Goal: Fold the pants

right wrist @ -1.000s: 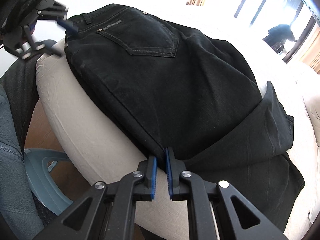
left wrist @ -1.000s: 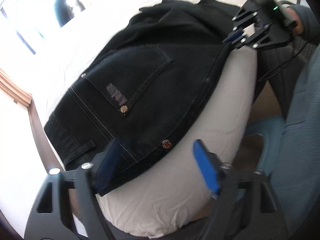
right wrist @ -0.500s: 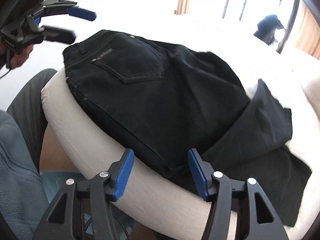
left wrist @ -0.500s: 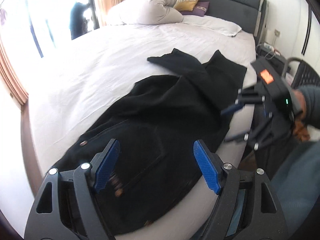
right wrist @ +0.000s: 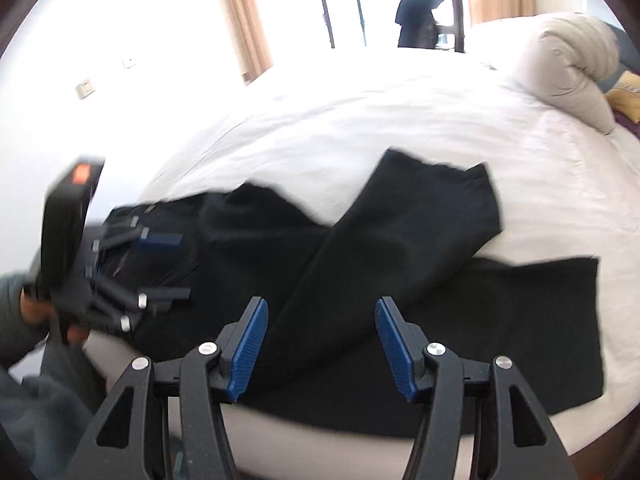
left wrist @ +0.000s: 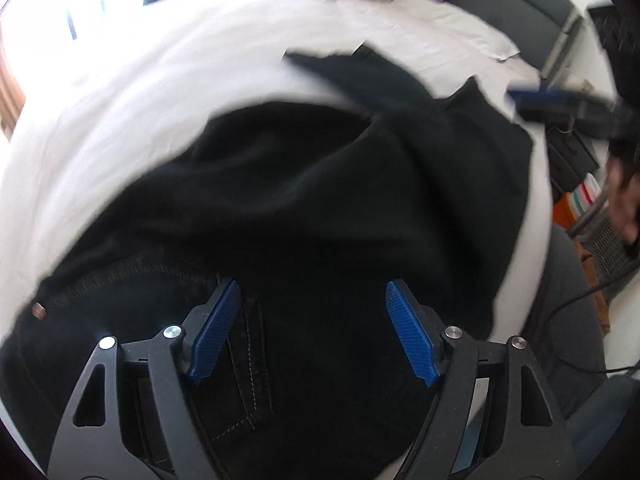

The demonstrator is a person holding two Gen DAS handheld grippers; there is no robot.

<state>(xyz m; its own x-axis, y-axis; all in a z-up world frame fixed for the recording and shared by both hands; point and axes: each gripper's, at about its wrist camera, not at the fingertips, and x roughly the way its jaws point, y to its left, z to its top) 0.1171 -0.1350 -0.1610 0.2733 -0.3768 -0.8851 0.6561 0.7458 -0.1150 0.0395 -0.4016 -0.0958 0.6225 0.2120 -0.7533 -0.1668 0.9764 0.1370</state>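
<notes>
Along the near edge of the bed (right wrist: 400,128), the black jeans (right wrist: 400,288) lie flat on the white sheet, seat and back pocket toward the left gripper (left wrist: 312,332), the two legs splayed apart toward the right gripper (right wrist: 318,348), so judged not yet folded. Both grippers hang over the denim with jaws spread wide and nothing between them, apparently placed for a fresh hold. One second ago the right gripper was pinched on the side seam; half a second ago it had let go, and both have since shifted over the garment.

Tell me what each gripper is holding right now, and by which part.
Nothing. The left gripper and right gripper are both open above the black pants, gripping no part of them.
</notes>
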